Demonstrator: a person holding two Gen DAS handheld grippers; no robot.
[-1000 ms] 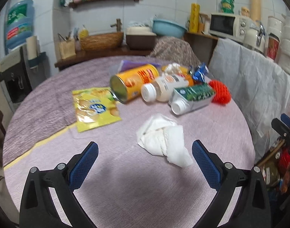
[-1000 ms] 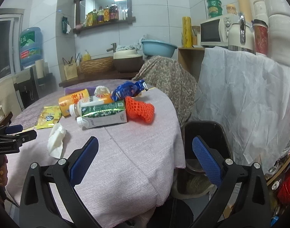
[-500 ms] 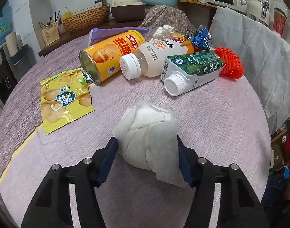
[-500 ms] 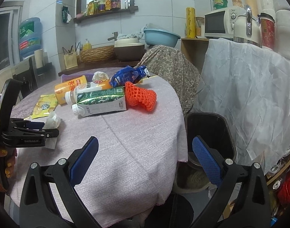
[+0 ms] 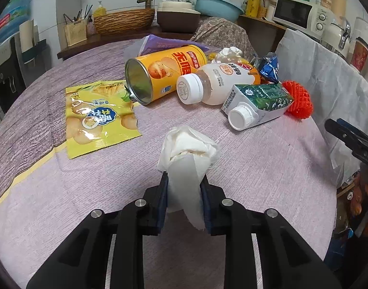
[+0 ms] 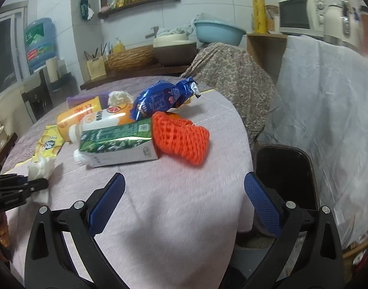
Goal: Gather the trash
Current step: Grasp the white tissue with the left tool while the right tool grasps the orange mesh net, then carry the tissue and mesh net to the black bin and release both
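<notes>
A round bench (image 5: 268, 168) under a mauve woven cloth carries a scatter of rubbish. The left tool (image 5: 184, 187) points down at the near side, its jaws closing on a crumpled white tissue (image 5: 188, 149), which sits squeezed between the blue pads and still rests on the cloth. The right tool (image 6: 184, 200) hovers over the bench edge with its jaws spread wide and nothing between them.

The clearing looks barely begun: the tissue seems the first piece being taken, and everything else lies untouched. Beyond it, bunched together, lie a yellow snack packet (image 5: 99, 118), an open yellow crisp tube (image 5: 164, 72) on its side, a white capped bottle (image 5: 215, 84), a green and white carton (image 5: 256, 103), an orange foam net (image 5: 297, 98), a blue wrapper (image 6: 162, 98) and another tissue ball (image 5: 228, 53).

A black bin (image 6: 285, 171) stands on the floor just beside the bench, likely where it all goes.

Around is a tiled kitchen: a back counter with a wicker basket (image 5: 123, 20) and blue basin (image 5: 215, 4), a microwave (image 5: 297, 14), a water jug (image 6: 39, 43), and a white sheet (image 6: 328, 110) draped beside the bin.
</notes>
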